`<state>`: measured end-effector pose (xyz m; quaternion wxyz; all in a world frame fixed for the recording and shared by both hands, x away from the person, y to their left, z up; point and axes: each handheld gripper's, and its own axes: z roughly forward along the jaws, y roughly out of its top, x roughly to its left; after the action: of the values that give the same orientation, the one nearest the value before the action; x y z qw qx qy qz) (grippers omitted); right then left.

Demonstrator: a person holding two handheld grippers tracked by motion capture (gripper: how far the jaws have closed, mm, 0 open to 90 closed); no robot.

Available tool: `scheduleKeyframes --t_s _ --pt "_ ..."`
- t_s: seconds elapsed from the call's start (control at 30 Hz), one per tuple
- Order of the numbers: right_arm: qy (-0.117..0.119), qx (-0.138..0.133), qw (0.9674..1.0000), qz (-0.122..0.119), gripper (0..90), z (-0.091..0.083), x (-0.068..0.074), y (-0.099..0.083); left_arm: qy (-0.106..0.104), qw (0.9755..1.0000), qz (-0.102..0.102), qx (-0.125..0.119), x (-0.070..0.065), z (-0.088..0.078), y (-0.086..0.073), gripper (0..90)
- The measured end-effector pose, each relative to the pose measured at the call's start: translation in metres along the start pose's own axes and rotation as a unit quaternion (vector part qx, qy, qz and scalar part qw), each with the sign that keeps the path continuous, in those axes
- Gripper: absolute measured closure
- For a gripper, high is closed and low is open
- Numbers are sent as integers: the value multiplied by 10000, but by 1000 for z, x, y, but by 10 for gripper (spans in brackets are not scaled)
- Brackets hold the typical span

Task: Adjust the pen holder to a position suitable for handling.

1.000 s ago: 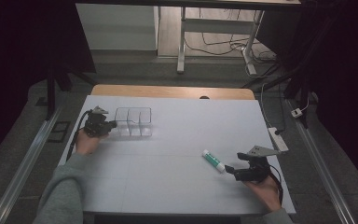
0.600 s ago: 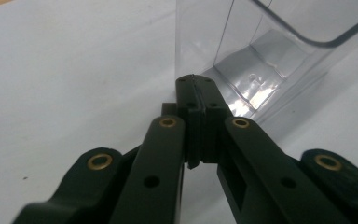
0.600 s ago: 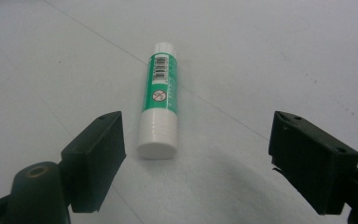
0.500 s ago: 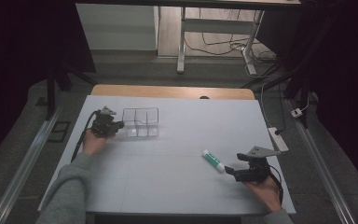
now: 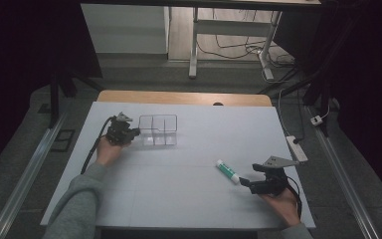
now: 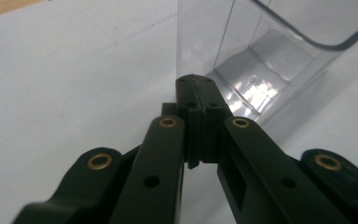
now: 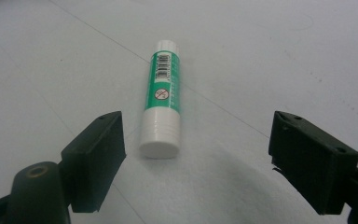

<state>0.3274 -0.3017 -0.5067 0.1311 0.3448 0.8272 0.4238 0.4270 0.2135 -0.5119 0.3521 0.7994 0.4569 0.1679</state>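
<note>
A clear plastic compartment box (image 5: pixel 157 130) stands on the white table at back left. My left gripper (image 5: pixel 135 132) is at its left end, and in the left gripper view the pads (image 6: pixel 193 93) are pressed together on the thin wall of the box (image 6: pixel 261 70). A green-and-white glue stick (image 5: pixel 227 171) lies at front right. My right gripper (image 5: pixel 246 183) sits just behind its capped end. In the right gripper view the jaws (image 7: pixel 196 158) stand wide open, with the glue stick (image 7: pixel 162 98) ahead between them and untouched.
A white power strip (image 5: pixel 296 148) lies along the table's right edge. A wooden strip (image 5: pixel 184 97) borders the back of the table. Metal rails (image 5: pixel 27 174) run along the floor on both sides.
My left gripper and the clear box have slid together to the right along the table. The right gripper and the glue stick have stayed where they were.
</note>
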Motion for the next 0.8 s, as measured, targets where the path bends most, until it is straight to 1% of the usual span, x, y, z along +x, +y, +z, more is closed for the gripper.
scheduleKeyframes --t_s 0.1,0.33,0.5,0.6,0.8 --pt "2 9 10000 7 178 0 0 0 -20 10000 36 -12 -3 2 2 887" --pt "0 18 10000 9 178 0 0 0 -50 10000 44 -25 -7 9 9 887" --pt "-8 22 10000 0 178 0 1 0 -96 9998 181 -38 -18 18 16 886" --pt "8 -5 10000 14 178 0 0 0 -133 9996 258 -1 -24 22 19 887" --pt "16 9 10000 6 178 0 1 -1 -190 9994 303 10 -29 27 23 887"
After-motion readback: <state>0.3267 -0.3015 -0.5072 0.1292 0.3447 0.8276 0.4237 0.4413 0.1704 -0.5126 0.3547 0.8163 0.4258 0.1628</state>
